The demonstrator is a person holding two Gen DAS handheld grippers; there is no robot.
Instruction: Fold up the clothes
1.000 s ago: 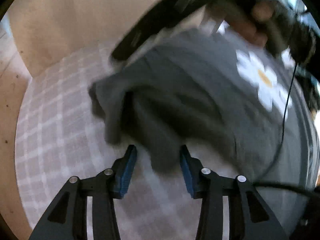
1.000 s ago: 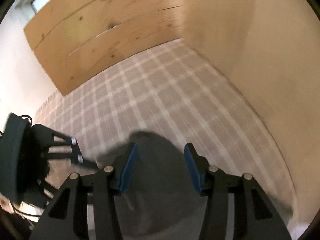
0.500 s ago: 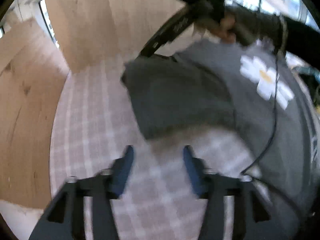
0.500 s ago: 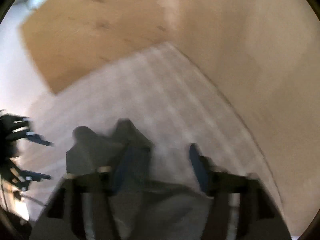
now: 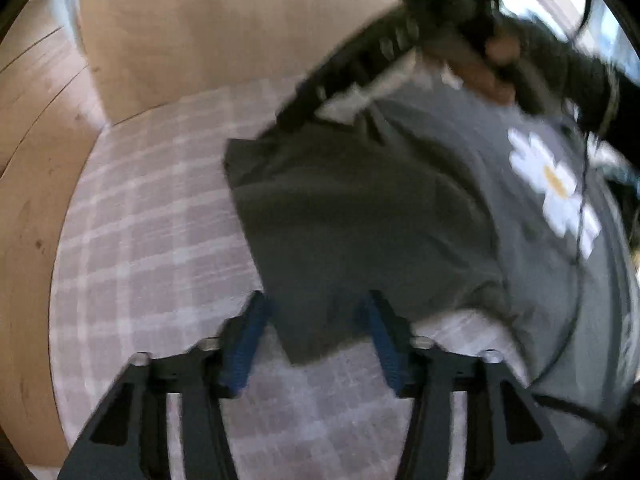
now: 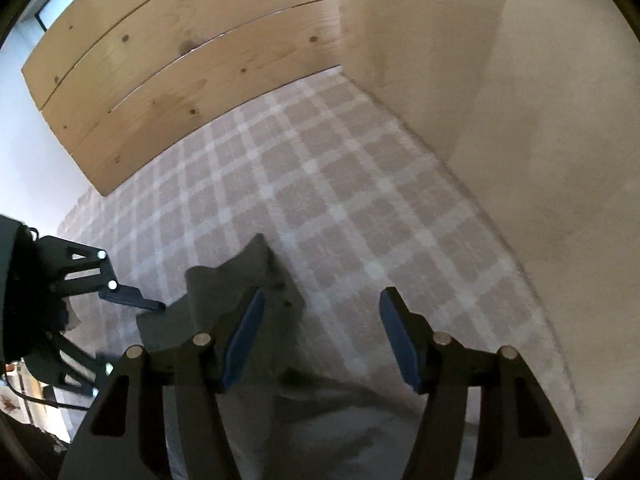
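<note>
- Fold clothes: early in the job, by the look of it; one sleeve (image 5: 352, 216) of the grey sweatshirt (image 5: 516, 280) laid over toward the body, the rest spread out and not yet squared up.
- Still to do, as a judgement: settle this sleeve fold, bring over the other side, then fold the body up into a packet.
- Sweatshirt lying flat on a checked cloth (image 5: 152, 240), which covers a surface set in a corner between wooden walls (image 6: 168, 64); cannot tell whether worktop, bed or floor.
- Left gripper (image 5: 316, 340): jaws closing, the bottom corner of the folded sleeve between the blue pads, which sit at its two edges; firm pinch not shown, so read as not yet gripping.
- Right gripper (image 6: 320, 336): jaws apart, only checked cloth between the pads; a rumpled peak of grey fabric just beside and behind the left pad, nothing held.
- Sweatshirt: soft, thick, matt grey knit, limp and creased; white daisy (image 5: 556, 188) with a yellow centre printed on the chest.
- Checked cloth: pale beige squares crossed by white lines, flat weave, a little wrinkled.
- Walls: light knotty pine planks with dark seams, plus a smooth plain panel.
- Thin black cable (image 5: 580, 184) trailing across the sweatshirt near the daisy.
</note>
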